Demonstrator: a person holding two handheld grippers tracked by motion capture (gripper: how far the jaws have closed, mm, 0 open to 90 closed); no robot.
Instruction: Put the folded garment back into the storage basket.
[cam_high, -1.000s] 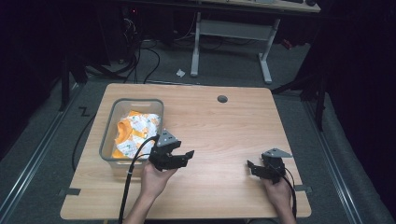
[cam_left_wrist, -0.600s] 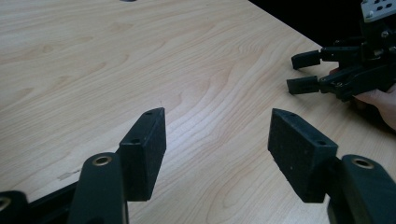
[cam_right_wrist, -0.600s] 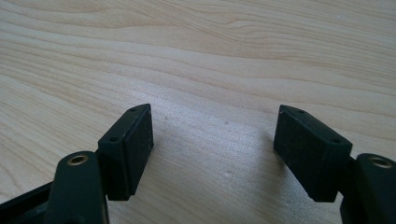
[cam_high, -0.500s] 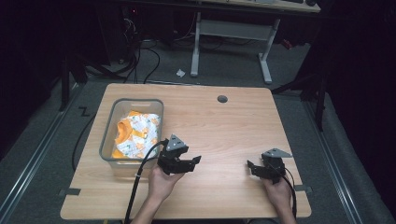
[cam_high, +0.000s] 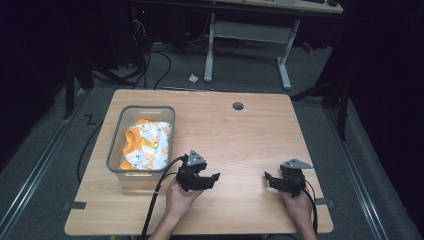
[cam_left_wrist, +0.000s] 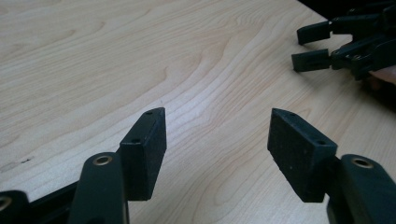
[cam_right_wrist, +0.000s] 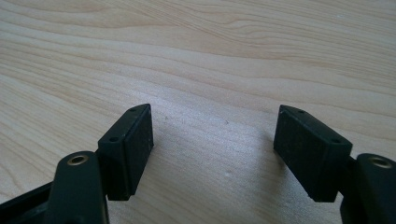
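The room was dark around my wooden worktop (cam_high: 240, 125). A clear bin (cam_high: 116, 160) held orange-and-white cloth (cam_high: 147, 145). Beside the bin, my left gripper (cam_high: 212, 179) sat spread; my right gripper (cam_high: 270, 179), farther away, was spread too. I should reach the cloth slowly.

Bench (cam_high: 240, 125): one, light wood, with one round dark hole (cam_high: 238, 106) near its far edge.
Clear bin (cam_high: 116, 155): one, at the bench's left side.
Orange-and-white printed packets (cam_high: 147, 146): heaped in the bin; the number could not be told.
Claws: two, a left claw (cam_high: 214, 178) and a right claw (cam_high: 267, 178), each with two black jaws set apart.
Hands: two, a left hand (cam_high: 181, 196) and a right hand (cam_high: 298, 204), one per claw.
Grey three-cornered plates: two, one atop each claw.
Second desk frame (cam_high: 245, 31): one, white-legged, beyond the bench.
White scrap on floor (cam_high: 193, 78): one.
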